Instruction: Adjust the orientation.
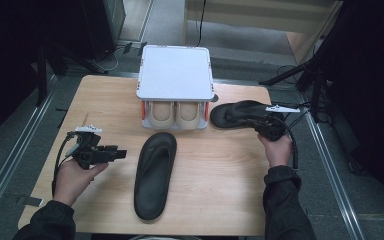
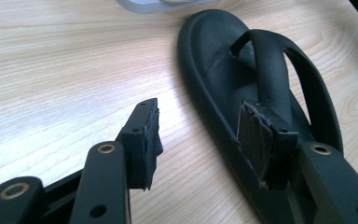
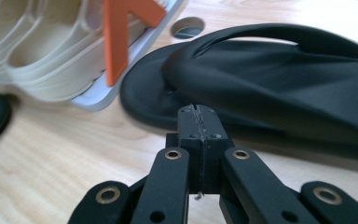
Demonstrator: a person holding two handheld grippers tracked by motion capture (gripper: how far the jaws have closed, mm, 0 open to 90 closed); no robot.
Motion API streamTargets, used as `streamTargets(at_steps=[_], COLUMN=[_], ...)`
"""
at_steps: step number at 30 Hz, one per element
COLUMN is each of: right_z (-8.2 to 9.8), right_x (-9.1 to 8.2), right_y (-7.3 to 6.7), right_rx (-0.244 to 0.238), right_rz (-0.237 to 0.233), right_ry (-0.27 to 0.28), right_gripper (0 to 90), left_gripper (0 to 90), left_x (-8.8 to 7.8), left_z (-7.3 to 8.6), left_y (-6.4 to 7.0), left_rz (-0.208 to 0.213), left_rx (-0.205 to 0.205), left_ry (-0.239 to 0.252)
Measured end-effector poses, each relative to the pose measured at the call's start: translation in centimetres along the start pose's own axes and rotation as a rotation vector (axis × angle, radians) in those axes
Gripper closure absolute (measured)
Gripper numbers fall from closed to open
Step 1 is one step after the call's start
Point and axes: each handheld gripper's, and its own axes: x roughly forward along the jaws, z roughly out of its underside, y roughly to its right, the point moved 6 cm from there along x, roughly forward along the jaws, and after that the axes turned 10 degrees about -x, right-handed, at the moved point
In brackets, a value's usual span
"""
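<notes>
A light wooden table (image 1: 220, 200) carries a white two-tier plastic shoe rack (image 1: 175, 75) with orange side posts (image 3: 116, 42) at its far edge. A pair of beige shoes (image 1: 175, 114) sits side by side on its lower shelf.

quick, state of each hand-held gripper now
left hand-held gripper: open, holding nothing, beside the near sandal
right hand-held gripper: shut, empty, at the far sandal

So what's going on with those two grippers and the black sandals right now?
Left gripper open, empty, beside middle sandal. Right gripper shut, empty, at second sandal by the rack. Nothing in the way.
</notes>
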Motion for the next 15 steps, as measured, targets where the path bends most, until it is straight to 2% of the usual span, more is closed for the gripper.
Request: streamTargets(at_steps=[6,11,15], right_z=[-1.2,-1.6,-1.6], right_x=[0.3,0.7,1.2], right_y=[2.4,4.5,5.9], right_rx=[0.031,0.048,0.058], right_rz=[0.024,0.063,0.077], right_ry=[0.025,0.014,0.001], right_gripper=[90.0,90.0,90.0], left_gripper=[48.5,48.5,48.3], left_x=[-0.4,-0.8,-1.0], left_z=[0.3,0.5,0.8], left_y=[-0.3,-0.3,-0.3], left_rz=[-0.008,-0.011,-0.021], left_rx=[-0.004,0.002,0.007], left_ry=[0.012,0.035,0.047])
